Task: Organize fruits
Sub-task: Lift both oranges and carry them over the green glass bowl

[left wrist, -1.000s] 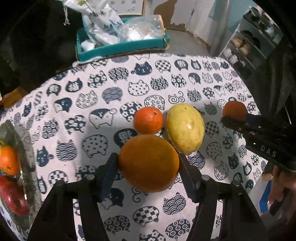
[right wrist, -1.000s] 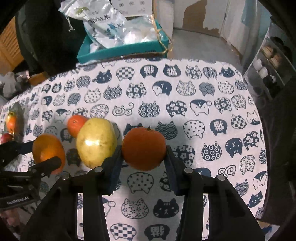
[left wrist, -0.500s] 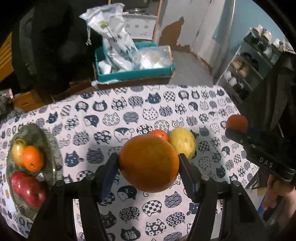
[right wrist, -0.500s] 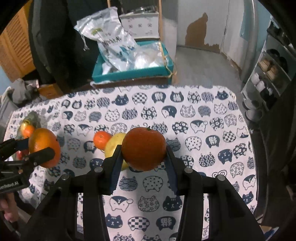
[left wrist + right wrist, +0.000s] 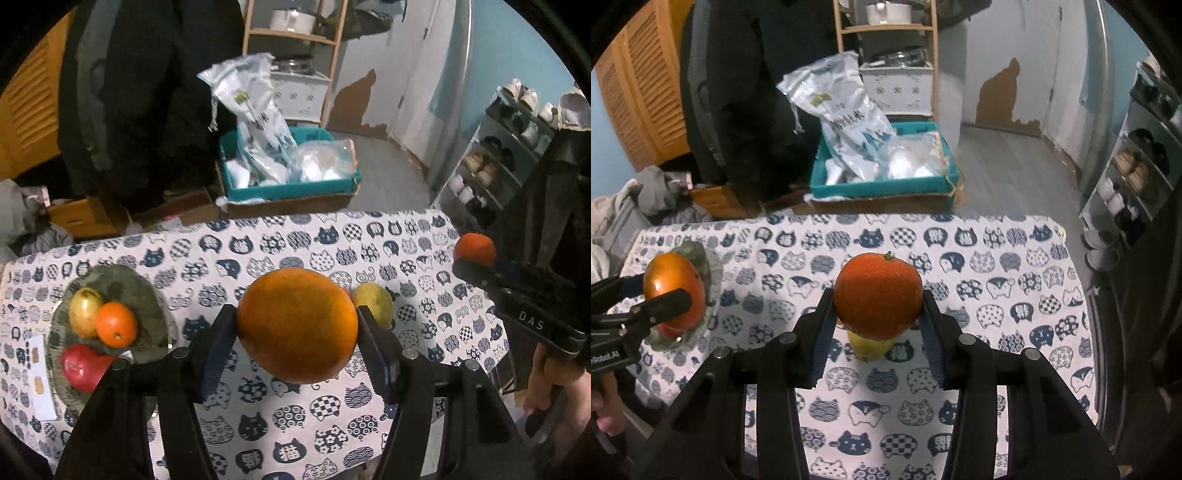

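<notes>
My left gripper (image 5: 297,328) is shut on a large orange (image 5: 297,325) and holds it high above the table. My right gripper (image 5: 879,299) is shut on a smaller, redder tangerine (image 5: 878,295), also held high; it shows at the right of the left wrist view (image 5: 474,249). A yellow-green mango (image 5: 373,302) lies on the cat-print tablecloth (image 5: 258,251), partly hidden behind the held fruit. A grey plate (image 5: 147,295) at the table's left holds a yellow fruit (image 5: 85,312), an orange (image 5: 116,325) and a red apple (image 5: 83,367).
A teal box (image 5: 288,190) with plastic bags stands beyond the table's far edge. A shoe rack (image 5: 506,158) is at the right. A dark coat (image 5: 140,92) and a wooden shelf (image 5: 291,55) stand behind. A white paper slip (image 5: 40,376) lies left of the plate.
Both grippers have risen well above the table with their fruit still held. The table looks smaller, and the plate and more of the room have come into view.
</notes>
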Tool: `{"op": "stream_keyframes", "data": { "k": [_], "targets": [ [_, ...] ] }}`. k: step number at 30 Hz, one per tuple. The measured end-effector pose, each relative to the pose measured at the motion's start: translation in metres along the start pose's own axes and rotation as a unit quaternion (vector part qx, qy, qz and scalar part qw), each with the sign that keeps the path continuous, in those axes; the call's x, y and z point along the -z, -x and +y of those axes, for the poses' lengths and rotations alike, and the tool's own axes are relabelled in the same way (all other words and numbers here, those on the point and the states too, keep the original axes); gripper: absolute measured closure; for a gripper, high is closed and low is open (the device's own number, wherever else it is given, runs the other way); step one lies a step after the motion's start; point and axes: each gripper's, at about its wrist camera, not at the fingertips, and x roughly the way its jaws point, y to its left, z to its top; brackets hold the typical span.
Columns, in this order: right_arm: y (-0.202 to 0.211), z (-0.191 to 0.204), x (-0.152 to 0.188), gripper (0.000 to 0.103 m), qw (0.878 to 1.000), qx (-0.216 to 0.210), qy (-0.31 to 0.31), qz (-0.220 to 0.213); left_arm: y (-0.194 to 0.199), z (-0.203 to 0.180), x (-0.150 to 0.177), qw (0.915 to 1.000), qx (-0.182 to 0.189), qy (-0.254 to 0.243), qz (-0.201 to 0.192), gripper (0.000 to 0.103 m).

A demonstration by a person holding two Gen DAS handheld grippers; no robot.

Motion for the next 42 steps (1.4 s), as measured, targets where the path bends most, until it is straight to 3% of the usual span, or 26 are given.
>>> {"op": "stream_keyframes", "data": {
  "k": [19, 42],
  "targets": [
    [0.022, 0.071, -0.024, 0.060, 0.997, -0.042, 0.054, -0.033, 0.039, 0.053, 0.007, 0.9985, -0.037, 0.025, -0.031, 0.037],
    [-0.028, 0.177, -0.047, 0.060, 0.990, -0.093, 0.104, -0.002, 0.028, 0.136, 0.022, 0.9932, -0.085, 0.079, -0.007, 0.037]
  ]
}}
